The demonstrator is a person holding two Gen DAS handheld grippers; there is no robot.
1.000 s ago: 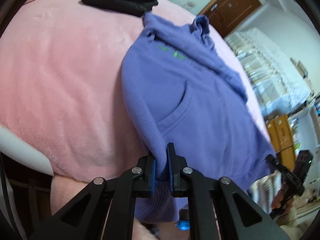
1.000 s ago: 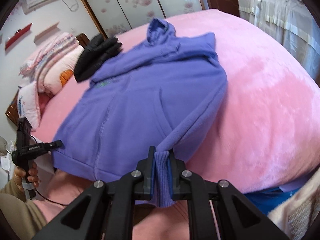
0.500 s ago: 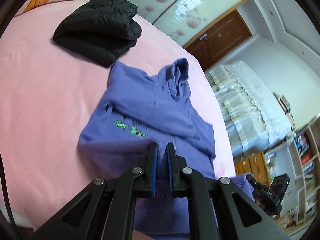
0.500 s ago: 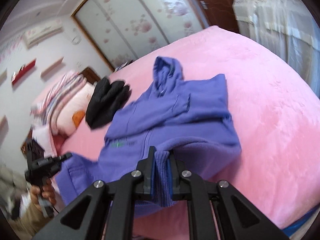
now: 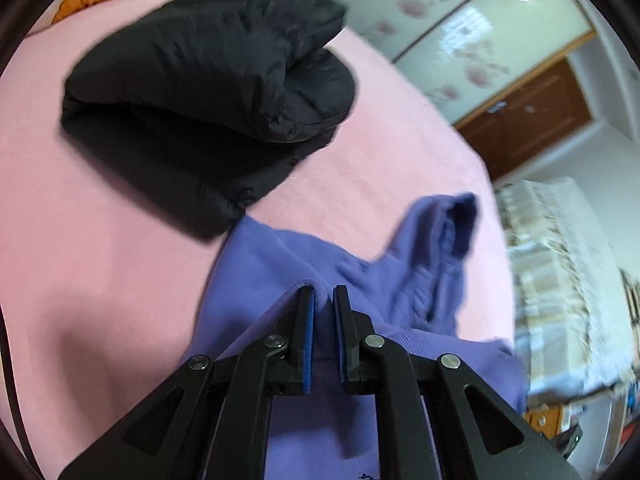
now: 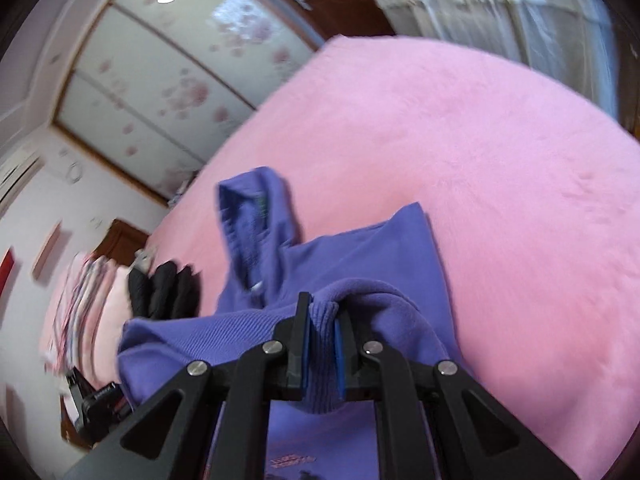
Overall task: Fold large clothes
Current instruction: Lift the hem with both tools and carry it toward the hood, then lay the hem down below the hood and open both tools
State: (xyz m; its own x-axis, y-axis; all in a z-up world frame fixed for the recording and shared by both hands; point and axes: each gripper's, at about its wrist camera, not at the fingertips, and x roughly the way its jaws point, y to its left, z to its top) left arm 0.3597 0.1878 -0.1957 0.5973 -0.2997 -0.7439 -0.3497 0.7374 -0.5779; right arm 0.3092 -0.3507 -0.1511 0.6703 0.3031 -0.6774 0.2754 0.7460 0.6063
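My left hand-held gripper (image 5: 323,292) is clenched on the ribbed hem of the purple hoodie (image 5: 360,276), a thin fold of it pinched between the blue pads, and my right hand-held gripper (image 6: 323,308) is clamped just as tight on a thicker bunch of the same hem. Both corners are lifted over the hoodie's body, which lies on the pink bed (image 6: 500,152), so I judge the bottom-to-top fold to be under way but not finished: the hem is not yet laid down, and beyond my fingers the chest and the hood (image 5: 452,224) are uncovered, the hood pointing away from me. What is left, I think, is to set the hem down near the hood, let go, and tidy or fold once more. Beside the hoodie, toward the head of the bed, sits a black jacket (image 5: 208,80) already folded into a bundle, its near corner touching or almost touching the hoodie's shoulder; that one looks done. By count: two hand-held grippers, one purple hoodie, one black jacket, one bed, and pillows (image 6: 84,300) stacked behind the jacket, too blurred to number.
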